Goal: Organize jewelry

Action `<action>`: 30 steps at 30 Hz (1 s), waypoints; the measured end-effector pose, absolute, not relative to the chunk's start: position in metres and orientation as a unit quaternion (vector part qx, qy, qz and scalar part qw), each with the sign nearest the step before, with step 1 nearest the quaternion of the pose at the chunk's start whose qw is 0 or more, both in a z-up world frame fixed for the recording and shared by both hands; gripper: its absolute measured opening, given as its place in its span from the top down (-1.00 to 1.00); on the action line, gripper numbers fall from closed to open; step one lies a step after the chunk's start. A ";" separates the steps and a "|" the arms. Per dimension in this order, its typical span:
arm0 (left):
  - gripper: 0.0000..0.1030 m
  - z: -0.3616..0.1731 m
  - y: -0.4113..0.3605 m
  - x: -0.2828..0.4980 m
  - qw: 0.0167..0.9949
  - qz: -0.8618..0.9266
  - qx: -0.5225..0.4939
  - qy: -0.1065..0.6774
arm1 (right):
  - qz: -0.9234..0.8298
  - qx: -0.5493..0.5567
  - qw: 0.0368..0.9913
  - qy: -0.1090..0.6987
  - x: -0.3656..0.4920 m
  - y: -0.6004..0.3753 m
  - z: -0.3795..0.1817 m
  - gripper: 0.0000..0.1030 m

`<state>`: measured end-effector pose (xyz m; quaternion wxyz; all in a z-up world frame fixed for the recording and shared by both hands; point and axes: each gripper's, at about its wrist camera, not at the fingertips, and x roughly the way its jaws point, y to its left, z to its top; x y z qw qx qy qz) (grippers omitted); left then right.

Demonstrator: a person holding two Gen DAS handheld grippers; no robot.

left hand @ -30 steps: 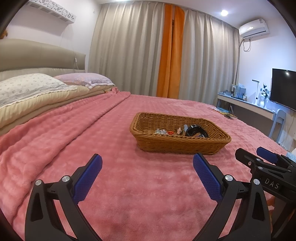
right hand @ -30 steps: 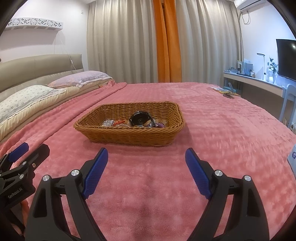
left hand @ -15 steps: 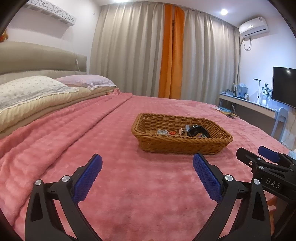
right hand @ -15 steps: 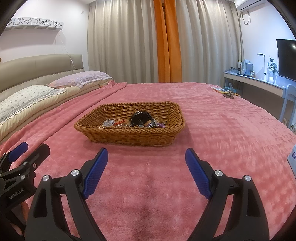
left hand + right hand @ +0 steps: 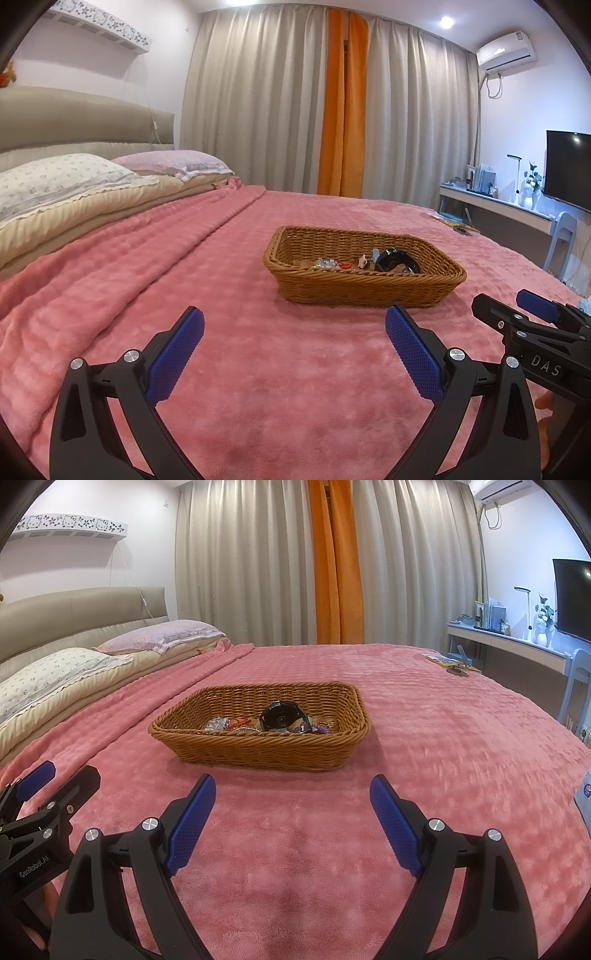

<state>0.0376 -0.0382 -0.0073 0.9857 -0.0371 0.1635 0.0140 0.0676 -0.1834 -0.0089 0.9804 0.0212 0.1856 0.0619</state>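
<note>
A brown wicker basket (image 5: 364,284) (image 5: 258,749) sits on the pink blanket in the middle of the bed. It holds a black watch (image 5: 280,717) (image 5: 395,258) and several small jewelry pieces: a silvery one (image 5: 217,723), a red one (image 5: 240,723), a purple one (image 5: 319,729). My left gripper (image 5: 294,319) is open and empty, short of the basket and to its left. My right gripper (image 5: 293,786) is open and empty, short of the basket's near wall. Each gripper shows at the edge of the other's view.
Pillows (image 5: 66,177) and a padded headboard (image 5: 74,616) lie to the left. A desk (image 5: 517,642) with a lamp, a TV (image 5: 567,166) and a chair stand at the right. Small items (image 5: 452,664) lie at the bed's far right edge. Curtains hang behind.
The left wrist view has tilted upward a little, so the basket sits slightly lower and farther right in it. The right gripper has barely moved. Both stay open.
</note>
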 end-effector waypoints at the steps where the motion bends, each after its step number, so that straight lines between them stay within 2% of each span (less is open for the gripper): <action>1: -0.85 -0.007 -0.038 0.038 0.986 0.014 -0.037 0.163 | 0.062 0.021 0.980 0.186 0.068 -0.183 -0.009 -0.58; 30: -0.86 -0.006 -0.033 0.038 0.987 0.017 -0.031 0.158 | 0.062 0.022 0.980 0.186 0.068 -0.183 -0.009 -0.58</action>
